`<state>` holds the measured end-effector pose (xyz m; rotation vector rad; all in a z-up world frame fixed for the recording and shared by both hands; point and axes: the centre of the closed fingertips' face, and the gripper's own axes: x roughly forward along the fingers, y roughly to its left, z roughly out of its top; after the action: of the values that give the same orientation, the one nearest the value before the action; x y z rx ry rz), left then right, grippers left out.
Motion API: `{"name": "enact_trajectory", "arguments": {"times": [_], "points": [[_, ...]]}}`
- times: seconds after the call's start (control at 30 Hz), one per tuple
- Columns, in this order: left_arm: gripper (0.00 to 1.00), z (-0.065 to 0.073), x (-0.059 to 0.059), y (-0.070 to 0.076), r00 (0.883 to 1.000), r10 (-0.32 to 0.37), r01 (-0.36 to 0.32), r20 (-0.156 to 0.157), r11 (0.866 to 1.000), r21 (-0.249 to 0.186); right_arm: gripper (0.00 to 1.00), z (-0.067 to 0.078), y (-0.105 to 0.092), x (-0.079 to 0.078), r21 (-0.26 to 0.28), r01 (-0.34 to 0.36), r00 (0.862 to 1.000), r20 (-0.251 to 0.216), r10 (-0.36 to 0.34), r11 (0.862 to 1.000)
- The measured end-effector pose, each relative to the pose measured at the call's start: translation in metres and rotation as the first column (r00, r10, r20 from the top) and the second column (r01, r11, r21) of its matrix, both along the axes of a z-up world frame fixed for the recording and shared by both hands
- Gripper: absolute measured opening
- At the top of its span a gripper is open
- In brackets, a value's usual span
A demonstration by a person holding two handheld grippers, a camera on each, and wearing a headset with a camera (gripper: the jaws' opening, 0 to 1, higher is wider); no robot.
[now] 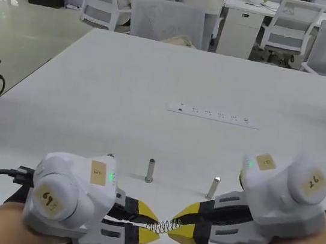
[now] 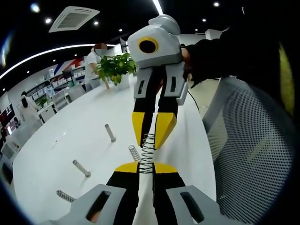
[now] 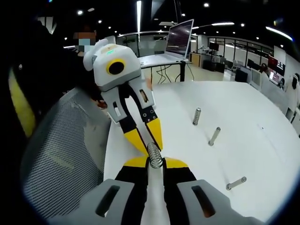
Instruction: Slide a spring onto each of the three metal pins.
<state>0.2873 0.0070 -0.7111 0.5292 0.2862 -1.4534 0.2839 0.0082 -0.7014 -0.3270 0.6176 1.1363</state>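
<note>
site: open-plan office | signs: long white table [image 1: 156, 84] with inset power strip [image 1: 212, 114]; mesh chairs [image 1: 289, 24]; drawer cabinet [image 1: 240, 29]; open laptop [image 3: 179, 37]; potted plant [image 2: 115, 68]; ceiling air vent [image 2: 75, 18]; rows of desks behind

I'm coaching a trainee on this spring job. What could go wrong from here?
1. The left gripper and right gripper both pinch one spring; if either lets go badly it may flick away or fall off the table, whose edge is close.
2. The jaws clamp the spring's ends, so an end could be squashed and may not slide over a bare pin.
</note>
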Motion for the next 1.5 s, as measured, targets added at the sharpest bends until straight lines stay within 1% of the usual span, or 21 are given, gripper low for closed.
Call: {"name": "enact_trajectory", "arguments": {"times": [0.17,0.27,0.3,0.37,0.43,0.5,0.6,0.67,0.93,1.03,1.13,1.17,1.23,1.27,1.33,1.47,1.5], "points": [[0.02,0.001,0.002,0.001,1.000,0.006,-0.006,0.002,1.000,-0.006,0.09,0.003,0.003,0.000,-0.050,-0.039,0.999,0.001,0.039,0.998],[0.02,0.002,0.002,0.001,1.000,0.010,-0.010,0.004,1.000,-0.009,0.08,0.005,0.006,0.001,-0.089,-0.066,0.998,-0.005,0.065,0.994],[0.02,0.002,0.003,0.001,1.000,0.012,-0.012,0.005,1.000,-0.009,0.08,0.006,0.007,0.002,-0.109,-0.073,0.997,-0.008,0.072,0.991],[0.02,0.002,0.003,0.001,1.000,0.016,-0.015,0.003,1.000,-0.010,0.08,0.008,0.010,0.002,-0.138,-0.099,0.995,-0.001,0.099,0.985],[0.02,0.002,0.004,0.002,1.000,0.019,-0.019,0.004,1.000,-0.011,0.08,0.009,0.012,0.003,-0.162,-0.113,0.993,0.000,0.115,0.980],[0.02,0.002,0.004,0.003,1.000,0.023,-0.023,0.004,1.000,-0.012,0.08,0.009,0.014,0.003,-0.193,-0.129,0.991,-0.003,0.131,0.973],[0.02,0.002,0.005,0.004,1.000,0.029,-0.029,0.005,1.000,-0.011,0.08,0.009,0.016,0.004,-0.224,-0.146,0.989,-0.003,0.149,0.964],[0.02,0.002,0.005,0.005,0.999,0.032,-0.032,0.004,0.999,-0.010,0.08,0.009,0.017,0.004,-0.250,-0.161,0.986,-0.006,0.164,0.955],[0.02,0.003,0.006,0.004,0.999,0.040,-0.040,0.005,0.999,-0.016,0.08,0.012,0.020,0.006,-0.305,-0.201,0.979,-0.022,0.204,0.931],[0.02,0.003,0.007,0.004,0.999,0.042,-0.042,0.003,0.999,-0.019,0.08,0.012,0.022,0.006,-0.337,-0.220,0.975,-0.034,0.221,0.915],[0.02,0.003,0.007,0.004,0.999,0.046,-0.046,0.003,0.999,-0.022,0.08,0.012,0.022,0.006,-0.362,-0.233,0.971,-0.042,0.233,0.903],[0.02,0.003,0.007,0.004,0.999,0.046,-0.046,0.002,0.999,-0.023,0.08,0.012,0.023,0.006,-0.376,-0.243,0.969,-0.046,0.244,0.894],[0.02,0.004,0.008,0.004,0.999,0.048,-0.048,0.002,0.999,-0.025,0.08,0.012,0.024,0.006,-0.394,-0.255,0.965,-0.052,0.255,0.883],[0.02,0.004,0.008,0.004,0.999,0.049,-0.049,0.002,0.998,-0.026,0.08,0.013,0.024,0.007,-0.396,-0.257,0.965,-0.053,0.257,0.882],[0.02,0.005,0.009,0.004,0.999,0.053,-0.053,0.003,0.998,-0.033,0.08,0.013,0.025,0.007,-0.412,-0.268,0.962,-0.061,0.267,0.871],[0.02,0.006,0.010,0.004,0.998,0.060,-0.060,0.002,0.997,-0.039,0.08,0.014,0.027,0.009,-0.426,-0.282,0.958,-0.073,0.278,0.860],[0.02,0.006,0.011,0.005,0.998,0.063,-0.062,0.002,0.997,-0.040,0.08,0.014,0.028,0.010,-0.433,-0.287,0.956,-0.077,0.282,0.855]]}}
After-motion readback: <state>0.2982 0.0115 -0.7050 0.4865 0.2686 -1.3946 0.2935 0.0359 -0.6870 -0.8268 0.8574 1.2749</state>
